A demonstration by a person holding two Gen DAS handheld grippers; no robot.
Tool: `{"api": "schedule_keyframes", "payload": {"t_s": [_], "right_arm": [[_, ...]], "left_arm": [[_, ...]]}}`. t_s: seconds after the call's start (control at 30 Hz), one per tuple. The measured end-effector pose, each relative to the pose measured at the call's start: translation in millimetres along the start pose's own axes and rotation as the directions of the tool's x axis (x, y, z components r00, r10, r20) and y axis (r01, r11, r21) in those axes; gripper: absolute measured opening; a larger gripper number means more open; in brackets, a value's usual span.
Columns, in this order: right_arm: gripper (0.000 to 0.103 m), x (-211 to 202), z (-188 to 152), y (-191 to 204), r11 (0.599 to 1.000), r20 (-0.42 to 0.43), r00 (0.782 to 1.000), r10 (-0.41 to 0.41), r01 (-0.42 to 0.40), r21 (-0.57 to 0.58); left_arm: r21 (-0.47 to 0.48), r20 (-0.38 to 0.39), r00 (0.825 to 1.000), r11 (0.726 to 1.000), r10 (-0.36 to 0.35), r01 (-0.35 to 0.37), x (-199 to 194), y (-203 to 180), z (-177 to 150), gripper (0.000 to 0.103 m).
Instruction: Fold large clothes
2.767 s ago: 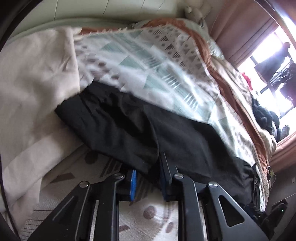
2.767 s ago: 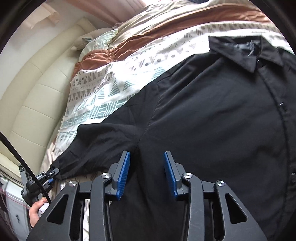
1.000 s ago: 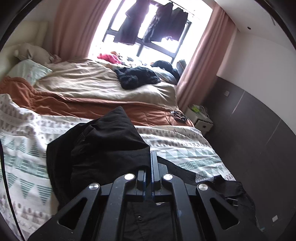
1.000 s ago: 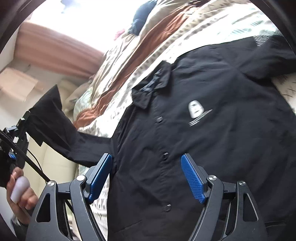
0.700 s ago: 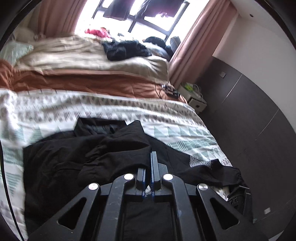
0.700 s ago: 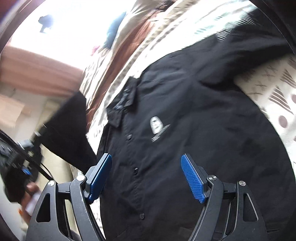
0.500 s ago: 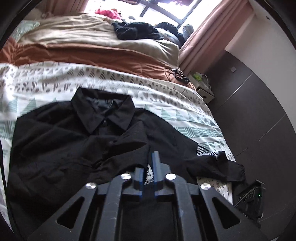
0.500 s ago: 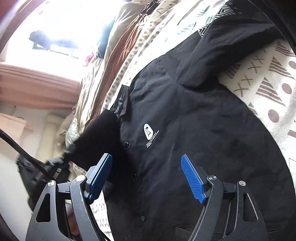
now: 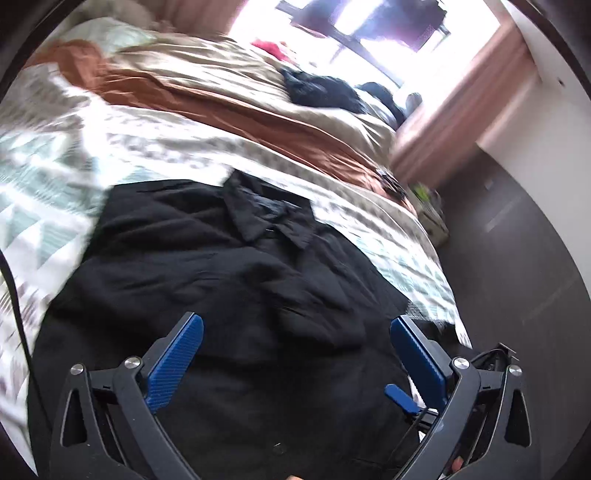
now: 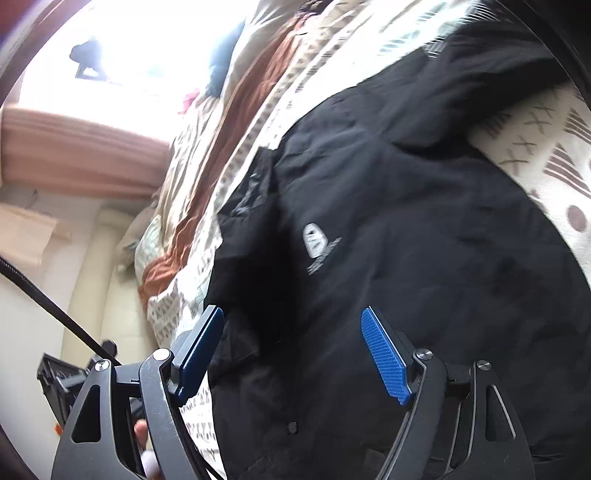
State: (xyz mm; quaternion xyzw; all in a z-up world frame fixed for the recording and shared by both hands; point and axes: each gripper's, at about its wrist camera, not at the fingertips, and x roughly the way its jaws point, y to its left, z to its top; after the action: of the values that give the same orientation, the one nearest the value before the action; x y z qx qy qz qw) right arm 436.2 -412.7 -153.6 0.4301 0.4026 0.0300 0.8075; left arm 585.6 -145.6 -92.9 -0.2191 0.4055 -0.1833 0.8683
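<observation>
Black shirt (image 9: 221,266) flat, seemingly; left gripper (image 9: 295,354), right gripper (image 10: 291,354) spread.

One black shirt (image 9: 229,280) lies spread on one patterned bedspread (image 9: 48,184), with one collar (image 9: 266,218) and one small white logo (image 10: 316,240) on its chest. Two grippers show, the left gripper (image 9: 295,350) and the right gripper (image 10: 295,350) (each with two blue pads). One window (image 9: 369,22) stands behind.

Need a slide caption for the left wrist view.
Open left gripper above black shirt spread on patterned bedspread.
</observation>
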Motion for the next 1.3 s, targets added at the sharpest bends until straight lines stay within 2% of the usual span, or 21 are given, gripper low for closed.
{"api": "schedule_keyframes", "payload": {"t_s": [0.17,0.27,0.4,0.5,0.57,0.67,0.77,0.83,0.93,0.97,1.0,1.03,1.07,1.17,1.2,1.27,1.3], "right_arm": [[0.076,11,-8,21,0.993,0.004,1.000,-0.026,0.027,-0.119],[0.076,29,-13,32,0.982,-0.016,0.998,-0.055,0.052,-0.183],[0.076,51,-17,47,0.947,0.010,0.986,-0.169,0.165,-0.274],[0.076,67,-23,60,0.879,0.070,0.950,-0.305,0.309,-0.363],[0.076,81,-27,66,0.835,0.089,0.925,-0.368,0.371,-0.406],[0.076,101,-32,68,0.802,0.074,0.905,-0.418,0.406,-0.439],[0.076,117,-36,74,0.740,0.094,0.874,-0.477,0.457,-0.494],[0.076,127,-45,80,0.699,0.107,0.854,-0.509,0.482,-0.528],[0.076,131,-49,83,0.664,0.139,0.833,-0.535,0.516,-0.540],[0.071,129,-48,84,0.645,0.176,0.815,-0.552,0.552,-0.528],[0.057,124,-46,85,0.628,0.216,0.793,-0.570,0.589,-0.508],[0.051,116,-39,83,0.616,0.256,0.766,-0.589,0.632,-0.471],[0.048,109,-34,80,0.630,0.265,0.765,-0.587,0.637,-0.443],[0.048,78,-17,65,0.706,0.286,0.781,-0.555,0.625,-0.333],[0.048,70,-13,62,0.728,0.285,0.793,-0.539,0.609,-0.316],[0.048,64,-12,62,0.784,0.243,0.846,-0.474,0.532,-0.322],[0.048,66,-16,65,0.790,0.224,0.859,-0.460,0.511,-0.340]], "left_arm": [[-0.095,0.065,0.994,0.992,0.092,-0.086,-23,35,-8,0.103],[-0.164,0.095,0.990,0.982,0.105,-0.089,-28,63,-12,0.103],[-0.185,0.092,0.989,0.978,0.117,-0.098,-28,89,-13,0.098],[-0.209,0.073,0.990,0.973,0.120,-0.102,-28,109,-15,0.090],[-0.232,0.064,0.988,0.965,0.143,-0.124,-32,123,-18,0.088],[-0.268,0.063,0.986,0.954,0.156,-0.134,-38,140,-19,0.088],[-0.306,0.070,0.983,0.942,0.169,-0.140,-41,155,-19,0.088],[-0.324,0.067,0.985,0.937,0.161,-0.131,-40,161,-20,0.088],[-0.335,0.057,0.988,0.935,0.142,-0.115,-36,165,-21,0.088],[-0.332,0.056,0.989,0.936,0.139,-0.113,-36,164,-21,0.088],[-0.330,0.055,0.989,0.937,0.137,-0.111,-35,164,-21,0.088],[-0.329,0.055,0.990,0.938,0.133,-0.108,-35,163,-21,0.088],[-0.328,0.056,0.990,0.939,0.127,-0.102,-35,162,-21,0.088],[-0.324,0.057,0.990,0.941,0.125,-0.100,-35,161,-21,0.088],[-0.324,0.055,0.991,0.941,0.125,-0.101,-35,160,-22,0.088],[-0.326,0.052,0.991,0.940,0.120,-0.097,-34,160,-22,0.088],[-0.328,0.053,0.991,0.940,0.120,-0.097,-34,160,-22,0.088]]}}
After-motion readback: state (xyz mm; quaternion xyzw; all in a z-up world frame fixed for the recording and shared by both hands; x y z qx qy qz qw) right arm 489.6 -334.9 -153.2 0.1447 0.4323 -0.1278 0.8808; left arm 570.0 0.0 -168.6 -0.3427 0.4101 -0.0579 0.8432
